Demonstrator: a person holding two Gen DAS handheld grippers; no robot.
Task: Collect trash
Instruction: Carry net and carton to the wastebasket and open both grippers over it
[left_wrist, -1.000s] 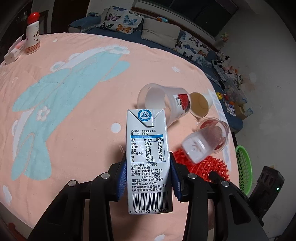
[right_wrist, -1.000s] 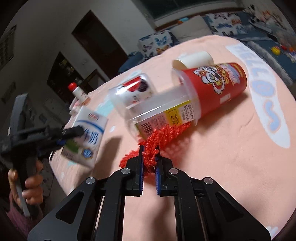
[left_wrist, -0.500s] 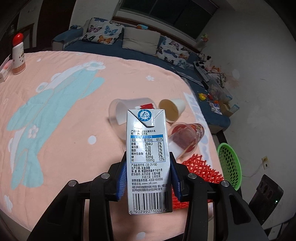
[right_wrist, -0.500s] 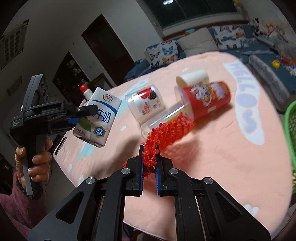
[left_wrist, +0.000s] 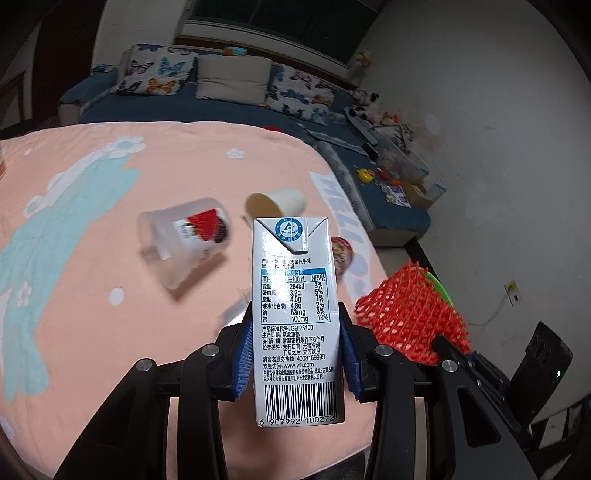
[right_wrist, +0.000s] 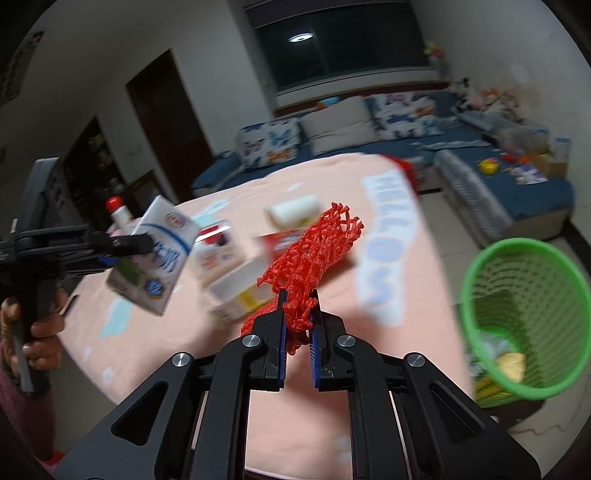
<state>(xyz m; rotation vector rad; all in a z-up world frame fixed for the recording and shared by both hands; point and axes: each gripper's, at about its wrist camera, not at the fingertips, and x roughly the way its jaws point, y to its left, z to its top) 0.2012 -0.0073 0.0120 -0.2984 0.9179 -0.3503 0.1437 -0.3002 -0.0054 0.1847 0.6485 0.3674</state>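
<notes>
A white milk carton (left_wrist: 295, 317) stands upright in my left gripper (left_wrist: 295, 347), whose blue pads press on its two sides; the same carton (right_wrist: 155, 258) shows tilted in the right wrist view, held above the table's left edge. My right gripper (right_wrist: 298, 314) is shut on a red foam net (right_wrist: 314, 251), lifted off the table; the net (left_wrist: 410, 314) hangs at the right in the left wrist view. A green basket (right_wrist: 524, 317) stands on the floor to the right, with some trash inside.
On the pink tablecloth (left_wrist: 92, 258) lie a clear plastic cup (left_wrist: 184, 243), a paper cup (left_wrist: 277, 203) and a red-printed cup (left_wrist: 343, 254), partly hidden by the carton. A sofa (left_wrist: 229, 85) runs behind the table. A hand (right_wrist: 40, 343) grips the left gripper's handle.
Both grippers have risen and drawn back from the table with their loads. The red net has come off the cloth, and the green basket now shows in the right wrist view.
</notes>
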